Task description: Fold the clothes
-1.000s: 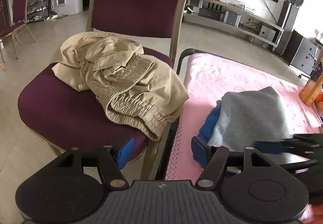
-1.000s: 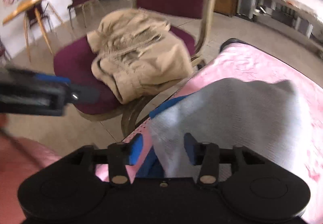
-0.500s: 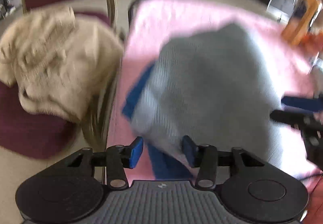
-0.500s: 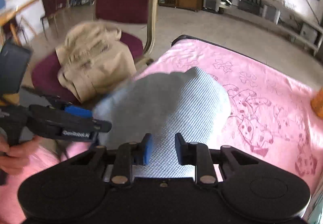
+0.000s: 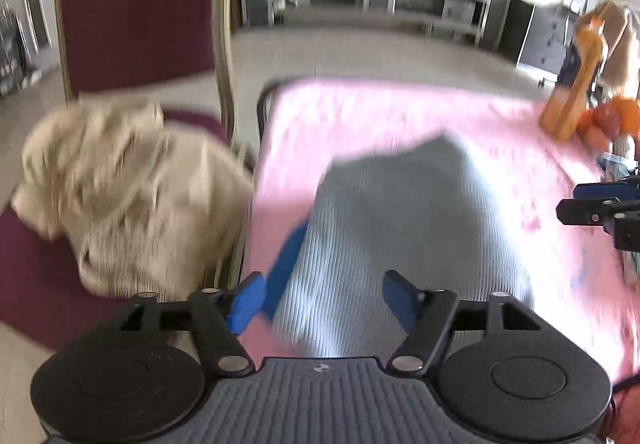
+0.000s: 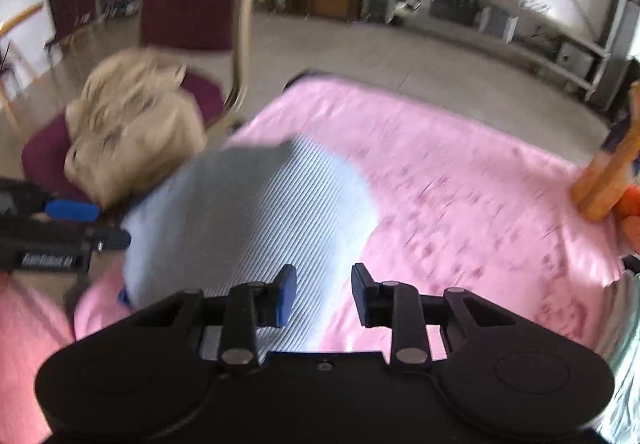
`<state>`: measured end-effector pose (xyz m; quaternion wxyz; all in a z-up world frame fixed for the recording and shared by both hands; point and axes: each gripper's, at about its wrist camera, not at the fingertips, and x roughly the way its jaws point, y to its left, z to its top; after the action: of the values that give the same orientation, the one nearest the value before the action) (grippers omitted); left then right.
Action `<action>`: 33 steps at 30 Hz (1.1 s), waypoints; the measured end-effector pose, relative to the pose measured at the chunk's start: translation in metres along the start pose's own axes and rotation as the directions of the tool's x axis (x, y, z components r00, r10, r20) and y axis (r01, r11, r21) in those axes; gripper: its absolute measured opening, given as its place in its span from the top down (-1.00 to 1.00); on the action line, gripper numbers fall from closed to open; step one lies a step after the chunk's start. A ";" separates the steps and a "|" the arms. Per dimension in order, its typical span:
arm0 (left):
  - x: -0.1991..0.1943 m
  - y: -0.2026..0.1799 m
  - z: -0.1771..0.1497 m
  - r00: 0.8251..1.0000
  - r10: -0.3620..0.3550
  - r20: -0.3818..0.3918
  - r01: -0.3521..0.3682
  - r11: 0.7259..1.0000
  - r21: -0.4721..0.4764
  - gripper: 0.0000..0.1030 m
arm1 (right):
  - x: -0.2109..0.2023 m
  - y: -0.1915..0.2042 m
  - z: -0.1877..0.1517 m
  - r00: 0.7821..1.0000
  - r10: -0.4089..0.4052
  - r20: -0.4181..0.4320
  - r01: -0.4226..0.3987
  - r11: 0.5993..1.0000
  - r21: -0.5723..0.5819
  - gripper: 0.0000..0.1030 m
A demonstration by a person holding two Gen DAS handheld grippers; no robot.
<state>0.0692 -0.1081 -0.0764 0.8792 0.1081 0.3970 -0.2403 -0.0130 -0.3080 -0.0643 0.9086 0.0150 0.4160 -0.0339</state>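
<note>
Both grippers over grey garment (image 5: 408,228), jaws apart.
We hold left gripper (image 5: 324,298) & right gripper (image 6: 323,294) empty; only left view shows blue cloth (image 5: 286,264) beneath.

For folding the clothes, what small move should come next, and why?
Probably bring the left tongs across to the beige garment on the maroon chair and grasp it. Both the left and the right tongs are open and hold nothing, the grey garment looks already folded on the pink cover, and the beige one lies crumpled.
</note>
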 end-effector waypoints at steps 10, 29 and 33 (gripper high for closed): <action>0.075 -0.020 0.060 0.997 0.060 -0.053 -0.062 0.998 -0.030 -0.25 | 0.074 0.004 0.043 0.998 0.048 0.049 -0.053 0.994 0.099 0.70; 0.099 -0.010 0.046 0.996 0.033 -0.086 -0.040 0.996 -0.084 -0.09 | 0.151 -0.014 0.050 0.997 -0.040 -0.065 0.050 0.986 0.162 0.76; 0.062 -0.008 0.050 0.999 0.041 0.026 -0.037 0.992 -0.121 -0.09 | 0.094 -0.032 0.050 0.999 0.015 -0.028 -0.008 0.972 0.235 0.64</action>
<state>0.1326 -0.1554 -0.0900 0.8942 0.0594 0.3960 -0.2002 0.0840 -0.3478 -0.1028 0.8944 0.1254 0.4223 -0.0773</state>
